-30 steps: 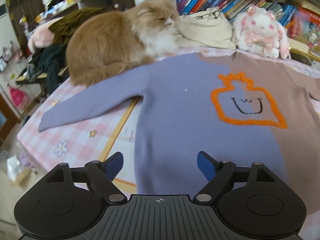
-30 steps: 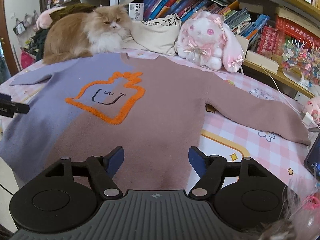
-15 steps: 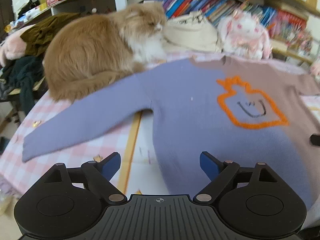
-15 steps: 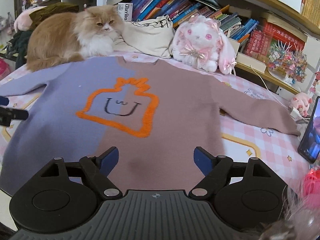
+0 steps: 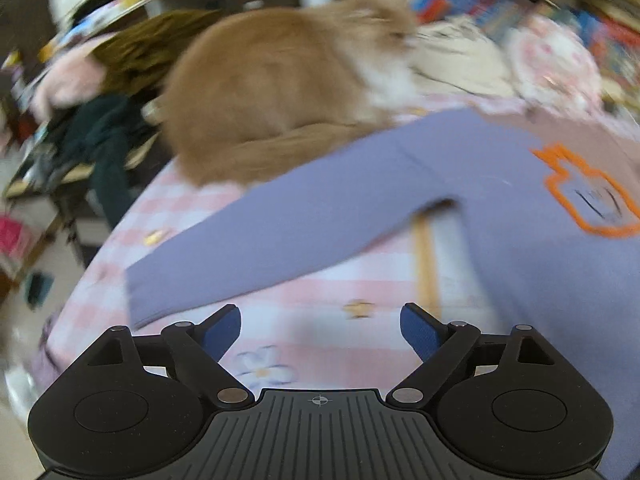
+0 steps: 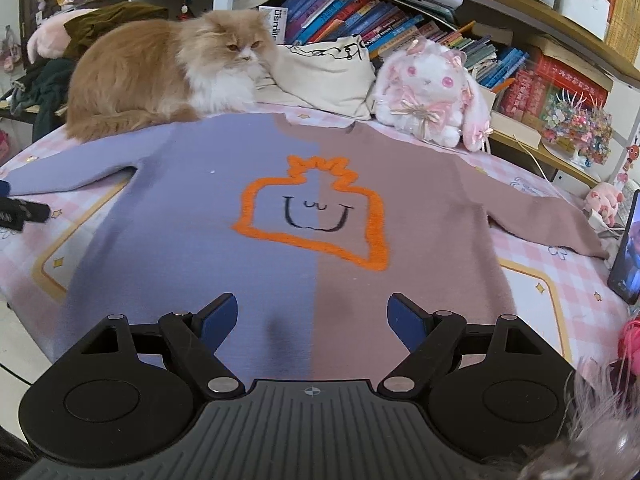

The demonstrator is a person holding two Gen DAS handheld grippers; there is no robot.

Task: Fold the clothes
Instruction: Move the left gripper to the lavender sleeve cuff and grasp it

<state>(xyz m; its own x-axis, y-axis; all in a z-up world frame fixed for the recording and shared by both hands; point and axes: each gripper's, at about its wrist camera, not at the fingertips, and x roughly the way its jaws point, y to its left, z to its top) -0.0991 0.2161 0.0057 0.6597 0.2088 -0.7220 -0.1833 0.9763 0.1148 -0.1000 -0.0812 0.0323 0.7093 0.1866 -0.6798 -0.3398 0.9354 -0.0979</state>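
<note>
one flat purple-and-brown knit sweater [image 6: 280,240], its hem hidden behind two spread, empty grippers, left gripper [image 5: 320,330] and right gripper [image 6: 310,320]; one fluffy ginger cat [image 6: 160,76] blurs leftward.

A lived-in room of a home, probably a bedroom. A bed [image 6: 560,276] with a pink checked sheet printed with stars and flowers fills the foreground; a long-haired ginger cat [image 6: 160,76] lies on it beside a cream cloth bag [image 6: 324,76] and a plush rabbit [image 6: 432,92]. Behind run shelves packed with books [image 6: 360,16]; clothes [image 6: 44,80] are heaped at the left.
</note>
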